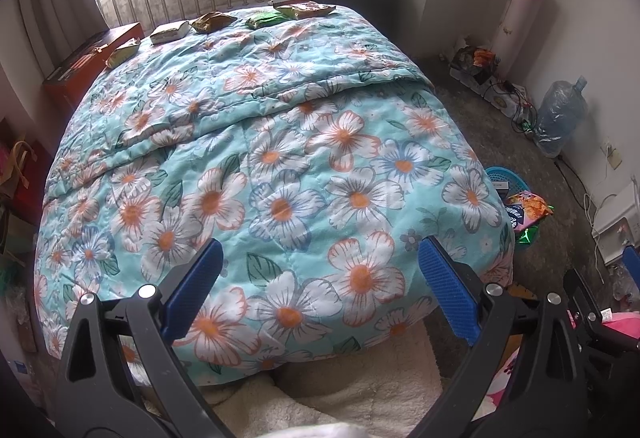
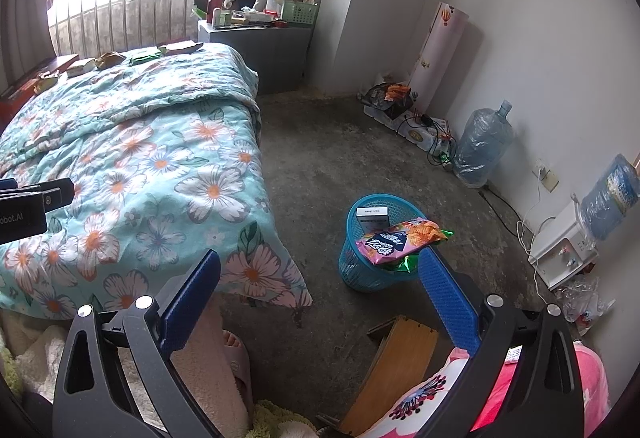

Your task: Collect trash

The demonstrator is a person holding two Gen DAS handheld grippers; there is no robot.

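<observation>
Several snack wrappers lie in a row along the far edge of the bed: a tan one [image 1: 169, 31], a crumpled brown one [image 1: 211, 21], a green one [image 1: 265, 18] and a flat brown one [image 1: 306, 10]. They also show in the right wrist view [image 2: 145, 56]. A blue mesh trash basket [image 2: 374, 270] stands on the floor right of the bed, holding a white box [image 2: 372, 216] and a pink-orange chip bag [image 2: 402, 240]. My left gripper [image 1: 320, 286] is open and empty over the near end of the bed. My right gripper [image 2: 320, 294] is open and empty above the floor near the basket.
The bed has a floral quilt [image 1: 280, 158]. A cluttered nightstand [image 2: 256, 50] stands by the window. Water jugs [image 2: 482, 146], cables and a white dispenser [image 2: 560, 250] line the right wall. A wooden board [image 2: 396, 362] and a slipper [image 2: 236, 358] lie on the floor close by.
</observation>
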